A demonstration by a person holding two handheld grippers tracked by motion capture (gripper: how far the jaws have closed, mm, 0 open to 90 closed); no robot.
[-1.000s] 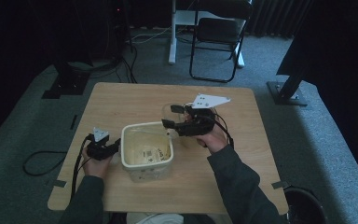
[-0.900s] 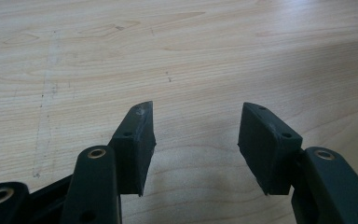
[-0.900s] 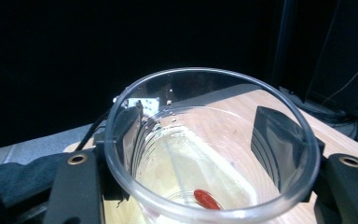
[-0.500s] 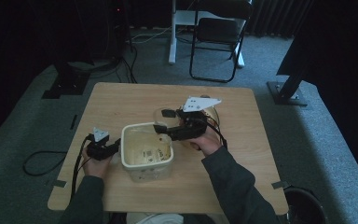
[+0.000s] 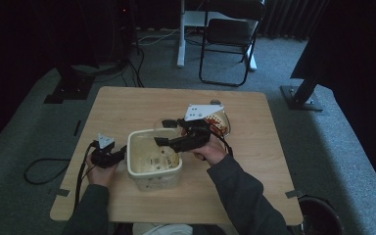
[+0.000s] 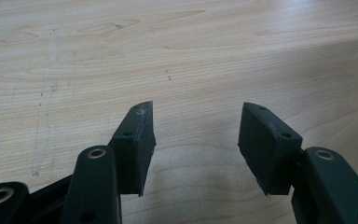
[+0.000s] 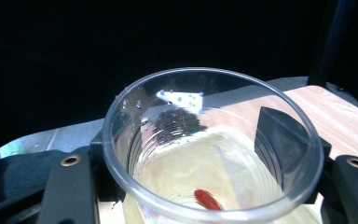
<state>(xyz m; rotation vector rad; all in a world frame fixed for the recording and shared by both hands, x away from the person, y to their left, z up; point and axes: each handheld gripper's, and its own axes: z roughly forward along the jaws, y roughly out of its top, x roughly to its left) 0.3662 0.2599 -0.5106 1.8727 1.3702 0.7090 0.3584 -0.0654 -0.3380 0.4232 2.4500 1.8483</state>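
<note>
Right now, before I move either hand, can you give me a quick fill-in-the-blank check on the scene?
1. The clear cup sits between the jaws of the ____ gripper.
2. The left gripper has ____ between its jaws.
3. Inside the cup lies one small ____ piece.
4. The white tub stands ____ the two grippers.

Missing words: right; nothing; red; between.

Note: the jaws of the right gripper have just been opening, with the cup between them.

Light wooden table [image 5: 127, 105], cream square tub [image 5: 154, 164] standing near its front, clear bowl [image 5: 219, 121] behind it.
</note>
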